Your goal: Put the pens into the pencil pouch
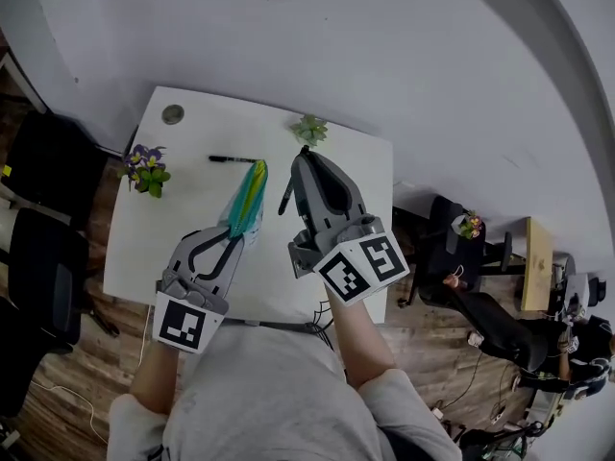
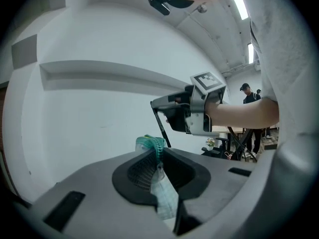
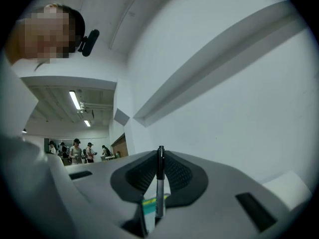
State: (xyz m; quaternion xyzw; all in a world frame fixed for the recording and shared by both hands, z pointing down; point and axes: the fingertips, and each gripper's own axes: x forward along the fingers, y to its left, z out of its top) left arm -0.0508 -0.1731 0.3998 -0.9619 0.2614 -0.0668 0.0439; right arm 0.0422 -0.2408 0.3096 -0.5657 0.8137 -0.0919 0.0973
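The left gripper [image 1: 233, 235] is closed on one edge of the pencil pouch [image 1: 246, 198] and holds it up over the white table [image 1: 135, 248]. Just beside it, the right gripper [image 1: 305, 164] is clamped on a black pen [image 1: 285, 192], which lies crosswise to its jaws.

The step in hand seems to be inserting this pen. To do it well, the pouch mouth should face the pen, one end should enter first, and the jaws should let go only when the pen is well inside. Whether the mouth is open cannot be told.

Farther on the table lies a second pen [image 1: 233, 159], not yet taken. Only the head view shows it. The left gripper view alone shows the teal zipper [image 2: 151, 143] pinched between the pads. The right gripper view alone shows the pen standing upright between its pads.
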